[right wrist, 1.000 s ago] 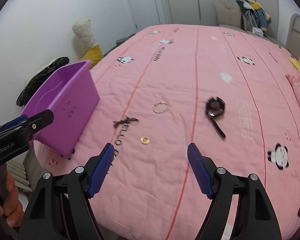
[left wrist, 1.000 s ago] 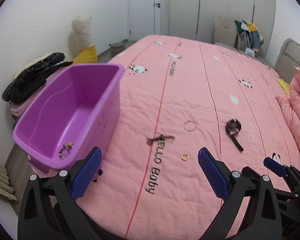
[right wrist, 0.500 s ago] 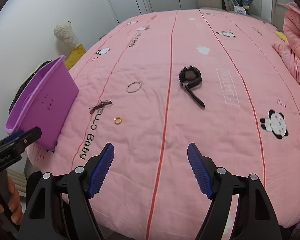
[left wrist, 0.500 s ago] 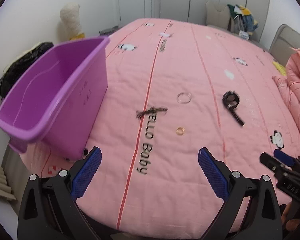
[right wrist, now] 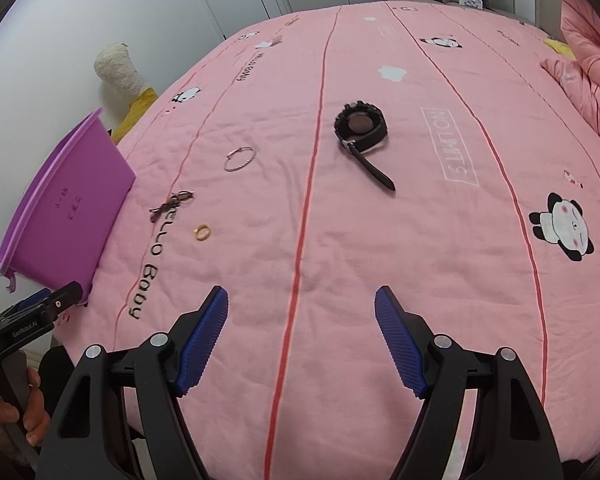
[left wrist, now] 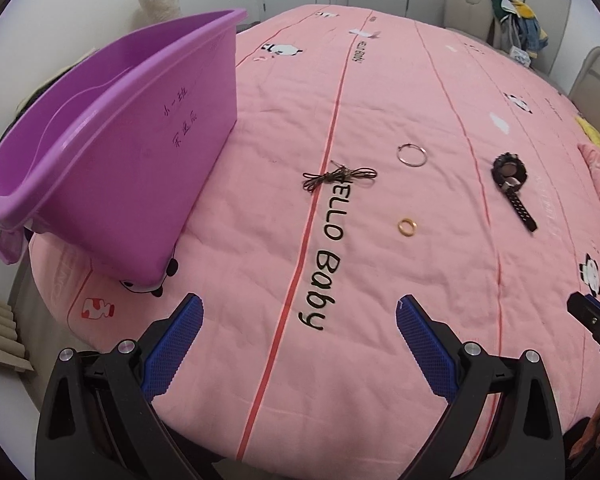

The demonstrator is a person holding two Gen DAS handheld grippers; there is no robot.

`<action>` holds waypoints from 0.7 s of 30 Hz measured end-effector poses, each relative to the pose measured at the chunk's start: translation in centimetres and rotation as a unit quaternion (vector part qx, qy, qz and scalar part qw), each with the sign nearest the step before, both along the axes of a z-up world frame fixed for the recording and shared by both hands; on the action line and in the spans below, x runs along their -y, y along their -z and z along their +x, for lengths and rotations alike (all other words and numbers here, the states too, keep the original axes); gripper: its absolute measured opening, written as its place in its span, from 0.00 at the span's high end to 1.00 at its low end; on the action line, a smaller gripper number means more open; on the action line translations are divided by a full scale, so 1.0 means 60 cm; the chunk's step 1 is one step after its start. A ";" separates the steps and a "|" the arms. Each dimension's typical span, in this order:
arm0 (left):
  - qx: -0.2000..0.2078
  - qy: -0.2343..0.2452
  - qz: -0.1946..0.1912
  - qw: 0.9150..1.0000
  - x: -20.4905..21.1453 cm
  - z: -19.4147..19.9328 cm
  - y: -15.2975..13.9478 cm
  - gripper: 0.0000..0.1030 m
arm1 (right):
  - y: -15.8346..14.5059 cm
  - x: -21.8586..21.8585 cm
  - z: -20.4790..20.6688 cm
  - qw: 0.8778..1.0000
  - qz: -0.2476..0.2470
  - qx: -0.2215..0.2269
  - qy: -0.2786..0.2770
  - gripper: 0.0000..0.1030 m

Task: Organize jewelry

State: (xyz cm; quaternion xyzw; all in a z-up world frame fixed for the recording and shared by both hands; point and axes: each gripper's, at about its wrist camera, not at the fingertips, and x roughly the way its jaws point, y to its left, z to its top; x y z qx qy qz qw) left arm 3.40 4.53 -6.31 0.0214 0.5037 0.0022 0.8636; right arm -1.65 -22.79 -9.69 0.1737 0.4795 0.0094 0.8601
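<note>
On the pink quilt (left wrist: 380,320) four pieces of jewelry lie loose, none touching another. Dark cord necklace (left wrist: 338,176): bunched, lying across the red stitched stripe, just above the printed "HELLO Baby" lettering. Gold ring (left wrist: 407,227): flat, right of the lettering, nearest of the four to both grippers. Silver hoop (left wrist: 411,155): flat, beyond the gold ring. Black watch (left wrist: 510,174): farthest right, case up on its side with the strap curled round it, free end of strap trailing toward the near edge of the bed.

Purple bin (left wrist: 140,152): sits at the left edge of the bed, open top up, handwriting on the side facing the jewelry. Its contents are not visible from either view; the low angle hides the bin floor.

Left gripper (left wrist: 298,312): jaws wide apart, nothing between the blue pads, hovering over the near part of the quilt, short of all four items. In the right wrist view it appears at lower left, with a hand (right wrist: 20,408) round its handle.

Right gripper (right wrist: 301,300): jaws likewise wide, nothing between them, above bare quilt beside a red stripe. Watch sits ahead of it, well apart.

Beyond the bed: a cream plush toy (right wrist: 118,68) against the wall, possibly a long-necked animal, view too distorted to be sure.
</note>
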 end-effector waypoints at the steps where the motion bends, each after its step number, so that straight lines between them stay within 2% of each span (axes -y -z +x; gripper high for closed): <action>1: -0.002 -0.002 -0.001 1.000 -0.001 0.005 0.005 0.07 | 0.008 0.005 0.004 1.000 0.001 -0.003 0.002 0.30; 6: -0.003 0.006 0.004 1.000 0.009 0.036 0.032 0.07 | 0.035 0.021 0.024 1.000 0.001 -0.010 0.006 0.30; 9: -0.001 0.006 -0.009 1.000 0.009 0.050 0.041 0.07 | 0.048 0.029 0.038 1.000 0.001 -0.014 0.009 0.30; 15: -0.004 0.007 -0.004 1.000 0.016 0.083 0.064 0.07 | 0.065 0.043 0.068 1.000 -0.005 -0.010 0.013 0.30; 21: 0.001 0.008 -0.019 1.000 0.023 0.122 0.087 0.07 | 0.073 0.059 0.111 1.000 -0.016 0.004 0.019 0.30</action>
